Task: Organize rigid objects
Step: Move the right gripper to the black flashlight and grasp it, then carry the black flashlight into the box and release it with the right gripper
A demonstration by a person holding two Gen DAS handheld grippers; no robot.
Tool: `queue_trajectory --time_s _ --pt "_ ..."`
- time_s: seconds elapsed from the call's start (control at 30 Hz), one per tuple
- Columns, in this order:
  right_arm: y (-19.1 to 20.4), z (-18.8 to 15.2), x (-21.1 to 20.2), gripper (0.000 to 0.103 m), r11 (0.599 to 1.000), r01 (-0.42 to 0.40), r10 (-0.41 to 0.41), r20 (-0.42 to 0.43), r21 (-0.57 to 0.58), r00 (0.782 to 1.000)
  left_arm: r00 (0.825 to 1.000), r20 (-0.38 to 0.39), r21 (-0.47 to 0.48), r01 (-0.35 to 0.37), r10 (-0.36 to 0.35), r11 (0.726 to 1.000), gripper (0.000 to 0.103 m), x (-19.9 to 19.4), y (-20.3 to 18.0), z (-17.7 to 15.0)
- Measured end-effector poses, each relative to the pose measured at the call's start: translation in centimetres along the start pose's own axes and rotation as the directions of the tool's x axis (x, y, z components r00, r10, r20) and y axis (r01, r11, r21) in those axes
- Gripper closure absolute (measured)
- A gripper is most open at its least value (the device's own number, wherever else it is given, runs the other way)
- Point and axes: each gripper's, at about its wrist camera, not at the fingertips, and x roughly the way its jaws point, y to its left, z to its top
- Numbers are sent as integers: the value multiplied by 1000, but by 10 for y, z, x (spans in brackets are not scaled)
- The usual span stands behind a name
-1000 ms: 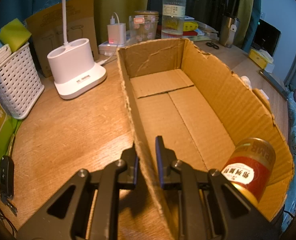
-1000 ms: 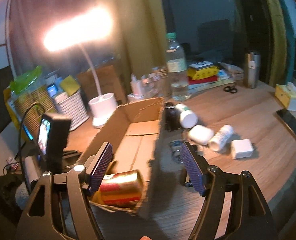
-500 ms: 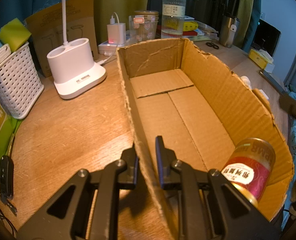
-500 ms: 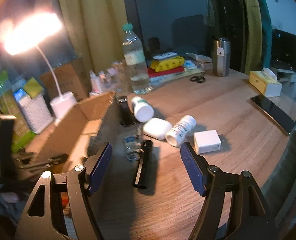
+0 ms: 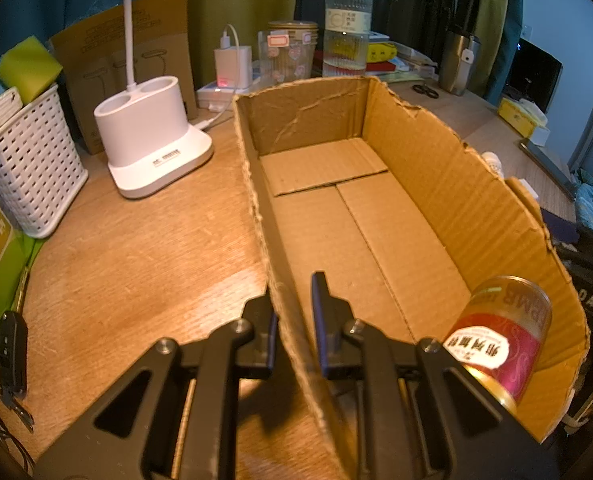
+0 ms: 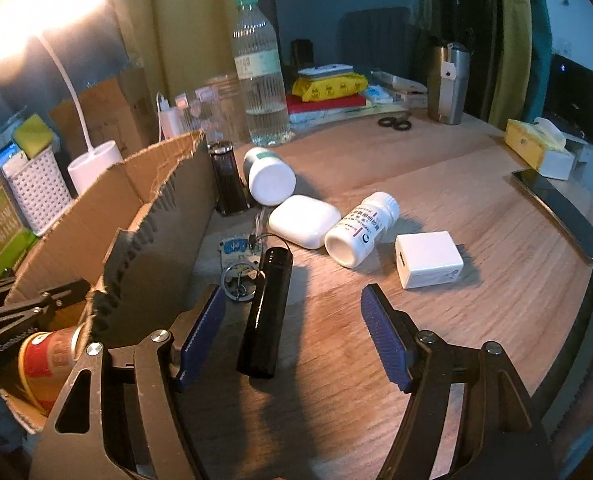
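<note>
Cardboard box sat on the table, a red can inside. Left claw pinched its wall. Beside the box, right claw hung spread above a black tube.

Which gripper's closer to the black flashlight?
Right. The right gripper hangs open just over the flashlight; the left gripper is across the box, clamped on its far wall.

Can in box, mostly hidden behind cardboard wall.
</note>
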Motion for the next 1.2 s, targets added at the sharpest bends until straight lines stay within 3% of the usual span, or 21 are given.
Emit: queue_trajectory --time_s 0.27,0.43,0.5,0.57,1.2 --pt "3 5 20 51 999 8 -11 -65 -50 998 1000 0 0 0 0 1000 88 0 0 0" --pt "6 3 30 58 997 -13 5 -108 -70 994 1000 0 0 0 0 1000 88 0 0 0" --pt "6 3 29 66 997 -6 -2 -105 -77 994 1000 0 0 0 0 1000 88 0 0 0" --pt "7 3 29 81 997 -2 -6 -100 -81 995 1000 0 0 0 0 1000 88 0 0 0" --pt "8 14 -7 81 997 11 -11 0 -83 1000 1000 0 1 -1 1 1000 88 0 0 0"
